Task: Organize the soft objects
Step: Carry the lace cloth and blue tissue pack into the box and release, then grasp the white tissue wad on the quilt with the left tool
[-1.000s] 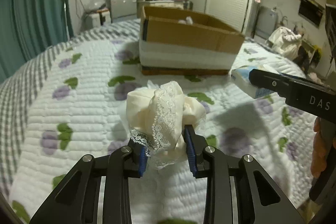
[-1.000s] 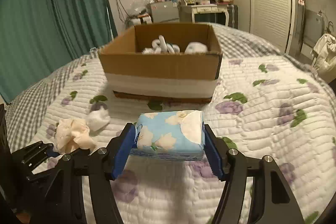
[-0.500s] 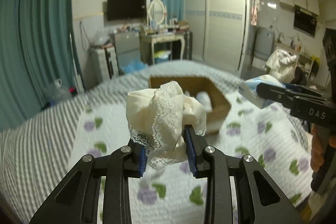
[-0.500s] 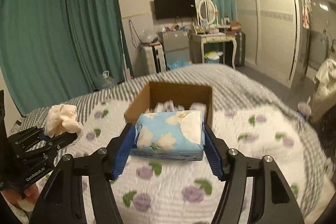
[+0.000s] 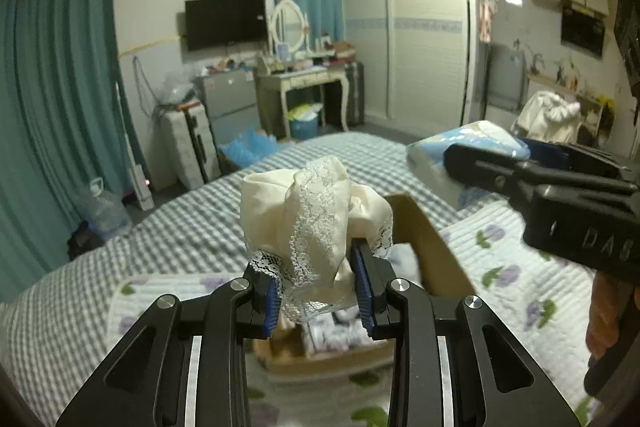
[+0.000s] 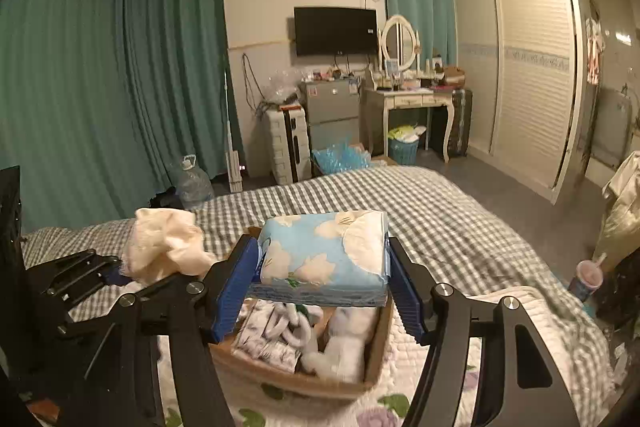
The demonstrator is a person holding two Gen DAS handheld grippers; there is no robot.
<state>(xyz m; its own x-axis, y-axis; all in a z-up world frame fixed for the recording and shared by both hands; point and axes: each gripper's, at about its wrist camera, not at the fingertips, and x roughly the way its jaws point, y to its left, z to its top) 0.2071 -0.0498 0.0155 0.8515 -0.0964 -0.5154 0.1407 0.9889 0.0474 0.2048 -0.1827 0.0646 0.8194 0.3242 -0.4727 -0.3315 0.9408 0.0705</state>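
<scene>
My left gripper is shut on a cream lace-trimmed cloth and holds it above the open cardboard box. My right gripper is shut on a blue floral tissue pack, also held above the box. The box holds several white soft items. In the left wrist view the right gripper with the pack is to the right. In the right wrist view the cloth is to the left.
The box stands on a white floral quilt over a grey checked bedspread. Beyond the bed are teal curtains, a suitcase, a dressing table and a wardrobe.
Both grippers have risen from the quilt and moved forward over the box, each still holding its item. The box now lies just below the fingers.
</scene>
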